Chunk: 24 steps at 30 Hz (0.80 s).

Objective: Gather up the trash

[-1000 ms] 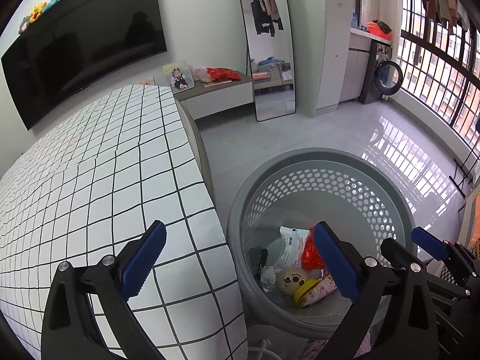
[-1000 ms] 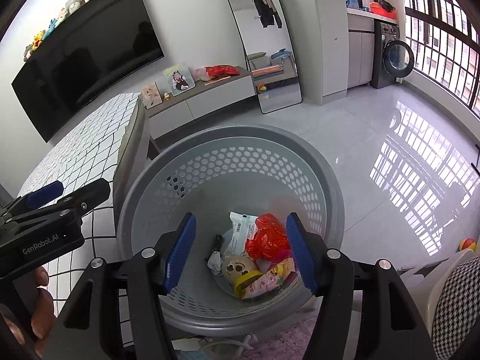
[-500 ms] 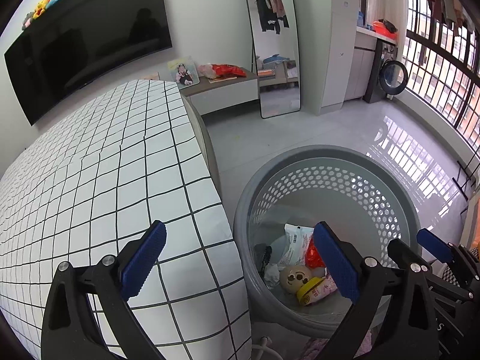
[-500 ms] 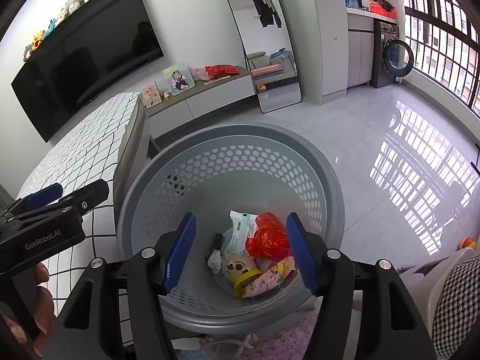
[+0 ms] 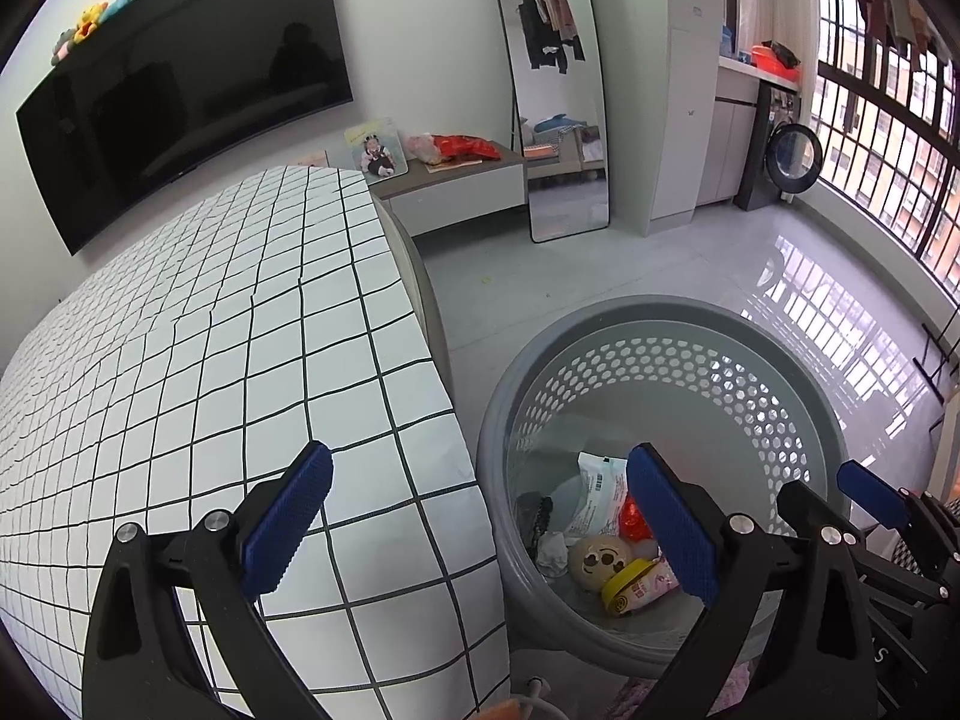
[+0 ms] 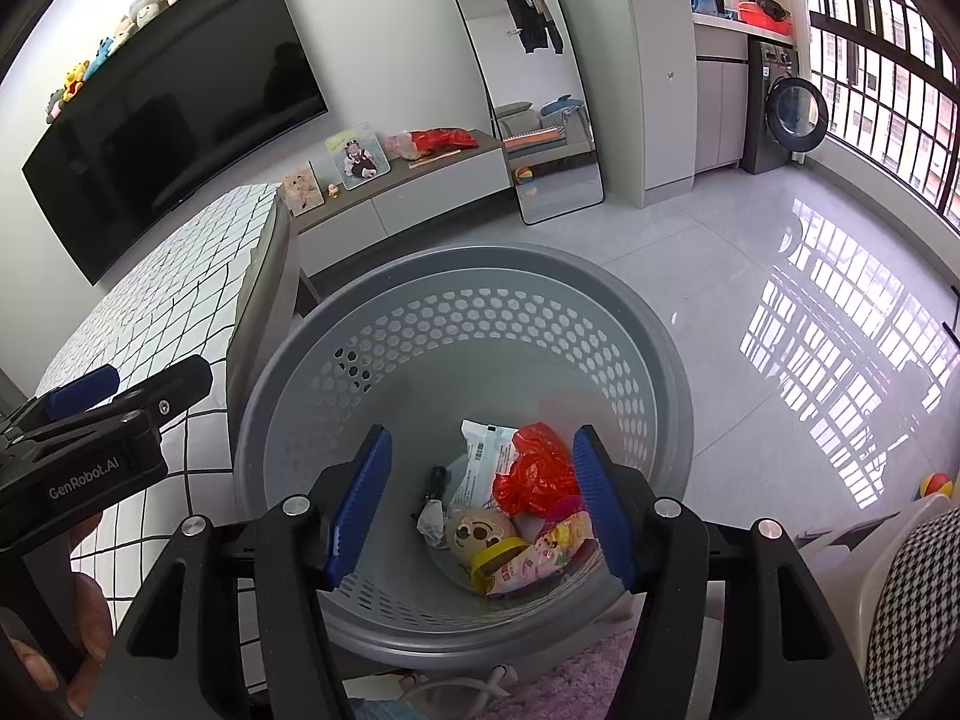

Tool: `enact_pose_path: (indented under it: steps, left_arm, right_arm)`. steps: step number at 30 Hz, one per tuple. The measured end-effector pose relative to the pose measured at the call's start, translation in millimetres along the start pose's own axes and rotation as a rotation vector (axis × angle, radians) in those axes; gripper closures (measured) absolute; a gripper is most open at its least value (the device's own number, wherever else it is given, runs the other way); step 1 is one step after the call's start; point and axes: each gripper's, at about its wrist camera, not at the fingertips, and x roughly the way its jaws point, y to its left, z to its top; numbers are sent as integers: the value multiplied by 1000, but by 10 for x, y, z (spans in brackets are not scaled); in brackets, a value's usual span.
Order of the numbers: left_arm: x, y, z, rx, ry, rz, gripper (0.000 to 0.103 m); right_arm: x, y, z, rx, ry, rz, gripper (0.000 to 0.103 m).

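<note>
Now | left gripper (image 5: 480,525) gaping, empty | right gripper (image 6: 483,501) apart, empty | trash in basket (image 6: 660,360)

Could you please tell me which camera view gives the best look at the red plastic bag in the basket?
The right wrist view: the red plastic bag lies almost whole between the open fingers, on the trash in the grey basket. In the left wrist view only a small piece of it shows beside the right finger, which hides the rest.

The left gripper's pad (image 5: 672,531) hides part of the red bag (image 5: 633,519). A small black item (image 6: 437,480) in the basket (image 6: 600,282) — too small to identify.
</note>
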Motion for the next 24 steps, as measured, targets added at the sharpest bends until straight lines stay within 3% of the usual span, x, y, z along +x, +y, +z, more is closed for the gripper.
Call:
enact_pose_path:
  steps: [24]
  left_arm:
    - [-7,-4,-7,2,3,2,6]
  right_arm:
    - [12,27,-13,0,3,4,43]
